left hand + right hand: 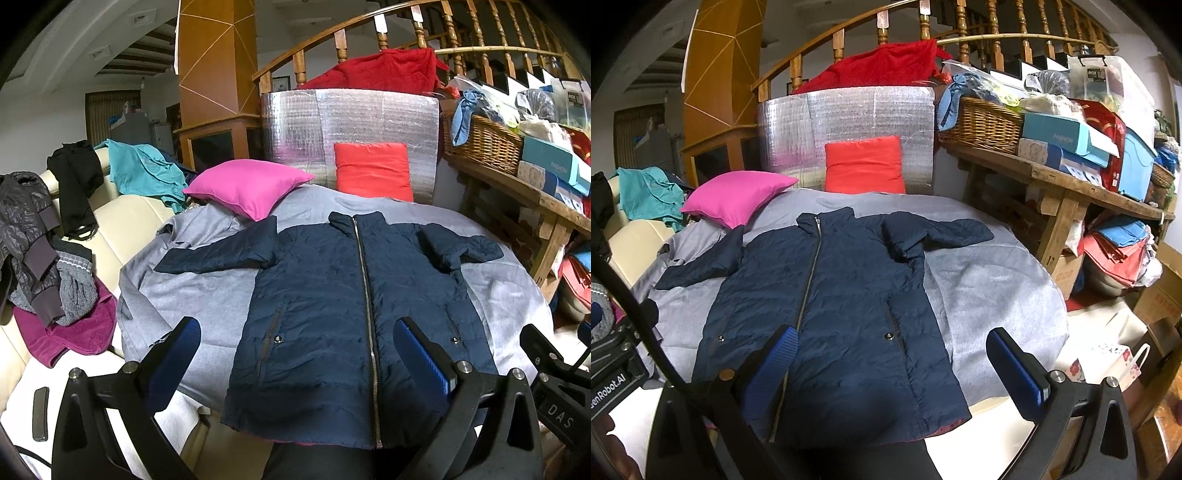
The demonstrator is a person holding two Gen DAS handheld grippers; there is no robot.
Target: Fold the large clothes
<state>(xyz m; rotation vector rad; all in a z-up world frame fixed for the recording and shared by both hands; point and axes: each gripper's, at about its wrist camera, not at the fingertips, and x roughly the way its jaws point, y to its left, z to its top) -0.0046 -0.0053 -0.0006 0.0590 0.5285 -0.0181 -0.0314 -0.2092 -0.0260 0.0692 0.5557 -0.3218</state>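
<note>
Left wrist view: navy jacket (pixel 332 306) lies flat, zipped, front up, collar away from cam, on a grey cloth (pixel 192 295) spread over the work surface. Both sleeves out to the sides; the one on the right of frame is bunched near the shoulder. Left tool (pixel 295 354) hangs over the jacket's lower half w/ blue pads wide apart, nothing held. Part of the other tool's black frame shows at the right edge. Pink pillow (pixel 247 184) sits at the far left edge of the cloth, red cushion (pixel 373 171) leans on a silver foil panel (pixel 351 122) behind. Cream sofa (pixel 125 221) at left carries a clothes pile: black puffer (pixel 22 229), teal top (pixel 144 166), magenta towel (pixel 70 332). Wooden stair railing (pixel 369 33) w/ red garment (pixel 384 70) draped over it at back.

Right wrist view: same jacket (pixel 827 295), seen shifted left, hem near the cam. Right tool (pixel 894 354) over the hem area and grey cloth, pads spread wide, empty. Wooden desk (pixel 1071 184) at right is loaded w/ a wicker basket (pixel 982 125), boxes, bags; more bags and cardboard stacked on the floor below.
</note>
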